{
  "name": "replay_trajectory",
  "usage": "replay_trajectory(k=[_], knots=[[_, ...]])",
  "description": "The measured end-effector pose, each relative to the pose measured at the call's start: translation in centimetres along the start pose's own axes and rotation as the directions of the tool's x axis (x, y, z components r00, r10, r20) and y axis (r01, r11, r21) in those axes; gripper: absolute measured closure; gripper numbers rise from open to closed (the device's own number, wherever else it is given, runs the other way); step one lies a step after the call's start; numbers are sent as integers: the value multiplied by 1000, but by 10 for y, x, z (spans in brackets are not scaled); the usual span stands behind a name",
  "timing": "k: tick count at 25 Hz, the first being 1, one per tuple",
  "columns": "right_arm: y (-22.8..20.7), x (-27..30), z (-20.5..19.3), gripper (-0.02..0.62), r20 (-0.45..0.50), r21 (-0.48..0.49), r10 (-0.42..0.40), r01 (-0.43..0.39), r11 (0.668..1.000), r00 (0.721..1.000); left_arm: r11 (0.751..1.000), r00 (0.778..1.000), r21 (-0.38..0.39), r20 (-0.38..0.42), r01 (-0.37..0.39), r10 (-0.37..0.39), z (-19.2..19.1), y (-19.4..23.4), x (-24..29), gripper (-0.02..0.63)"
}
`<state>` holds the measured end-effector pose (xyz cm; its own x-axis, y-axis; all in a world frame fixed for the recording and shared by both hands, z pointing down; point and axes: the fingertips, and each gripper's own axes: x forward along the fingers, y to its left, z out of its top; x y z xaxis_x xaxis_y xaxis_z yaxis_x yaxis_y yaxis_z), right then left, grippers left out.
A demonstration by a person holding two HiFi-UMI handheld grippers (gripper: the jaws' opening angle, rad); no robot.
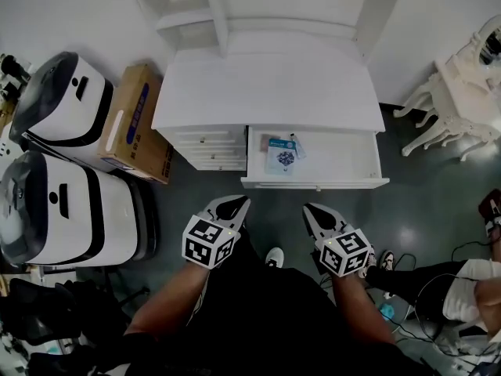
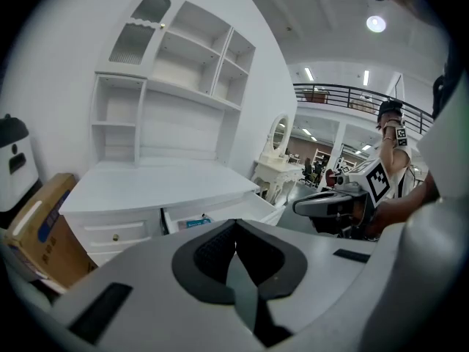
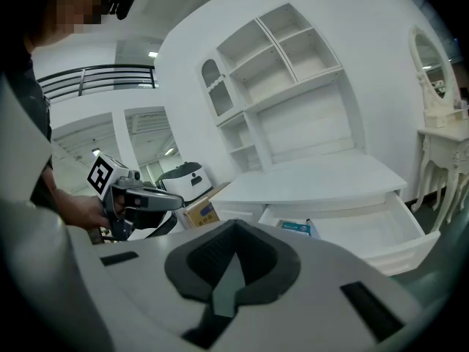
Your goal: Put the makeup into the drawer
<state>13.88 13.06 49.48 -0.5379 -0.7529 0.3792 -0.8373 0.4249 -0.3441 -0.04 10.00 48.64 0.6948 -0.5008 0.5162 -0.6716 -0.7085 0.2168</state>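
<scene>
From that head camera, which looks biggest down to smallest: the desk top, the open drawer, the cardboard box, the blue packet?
1. desk top
2. open drawer and cardboard box: too alike to rank
3. blue packet, clearly the smallest

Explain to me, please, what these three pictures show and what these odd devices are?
There is no robot here. A person holds a hand tool with two jaws in each hand: the left gripper and the right gripper. The marker cubes are part of the tools.

The head view comes from a camera on the person's head, looking steeply down. The other two views come from a camera on each gripper, looking along its jaws.

In front stands a white desk with shelves above it. Its open drawer holds a blue packet. A cardboard box stands to the left of the desk.

Both grippers have their jaws together and hold nothing.
</scene>
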Motion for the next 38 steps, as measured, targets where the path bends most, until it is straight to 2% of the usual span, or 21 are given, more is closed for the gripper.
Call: replay_trajectory(k=[7,16,24,38], knots=[[11,-11,-12,568,-8,1,13,-13,1000,1000,1000,1000,6,-19,-11,11,-14,-14,-18,595],[21,-1,-5,568,6,25,-36,36,999,999,997,999,64,-12,48,-48,4,-1,-19,595],[49,20,4,568,26,50,-90,89,995,996,990,995,99,-31,100,-97,3,25,-34,595],[67,32,-9,569,-10,36,-126,127,991,992,989,992,79,-33,128,-126,-10,40,-44,595]])
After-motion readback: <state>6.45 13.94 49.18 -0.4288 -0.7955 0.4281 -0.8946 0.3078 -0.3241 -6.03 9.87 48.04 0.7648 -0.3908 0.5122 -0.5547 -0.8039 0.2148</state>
